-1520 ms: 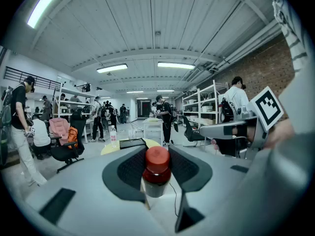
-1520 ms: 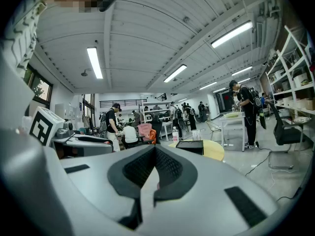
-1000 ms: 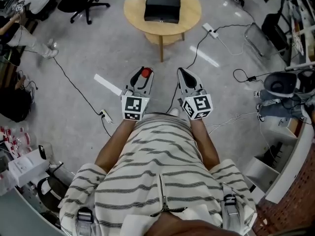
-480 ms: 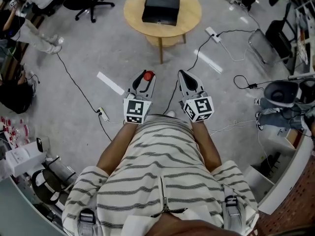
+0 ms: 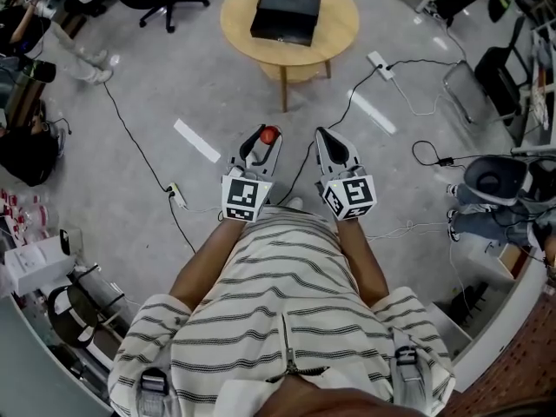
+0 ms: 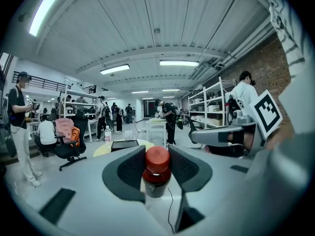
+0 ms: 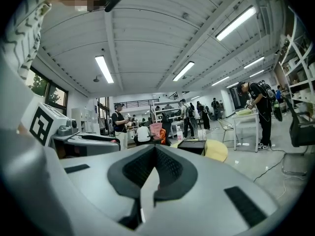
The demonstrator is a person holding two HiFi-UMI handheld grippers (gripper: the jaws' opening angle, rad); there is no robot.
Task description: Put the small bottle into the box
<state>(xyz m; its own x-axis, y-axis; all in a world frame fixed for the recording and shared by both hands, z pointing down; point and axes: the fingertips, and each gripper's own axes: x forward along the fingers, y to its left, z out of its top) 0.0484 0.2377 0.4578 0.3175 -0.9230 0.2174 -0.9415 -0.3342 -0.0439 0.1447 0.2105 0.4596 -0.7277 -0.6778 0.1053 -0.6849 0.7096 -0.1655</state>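
— Ahead of the person, what is standing on the floor [image 5: 174, 76]?

— A round table [image 5: 334, 33] is standing there, well apart from both grippers. The black box [image 5: 287, 14] is lying on top of it.

— How is the person holding the arms?

— Both are reaching forward from the striped shirt [image 5: 278, 320]. The left arm [image 5: 207, 259] and the right arm [image 5: 360, 259] are running nearly parallel, so the grippers are sitting side by side with their tips pointing toward the table.

— What is the left gripper [image 5: 265, 135] doing?

— Its jaws are pressing on the bottle [image 6: 156, 173] from both sides, up near the red cap [image 6: 157, 157]. The bottle is hanging over the floor, short of the table and far from the box.

— And the right gripper [image 5: 327, 135]?

— Its jaws are meeting at the tips and gripping nothing.
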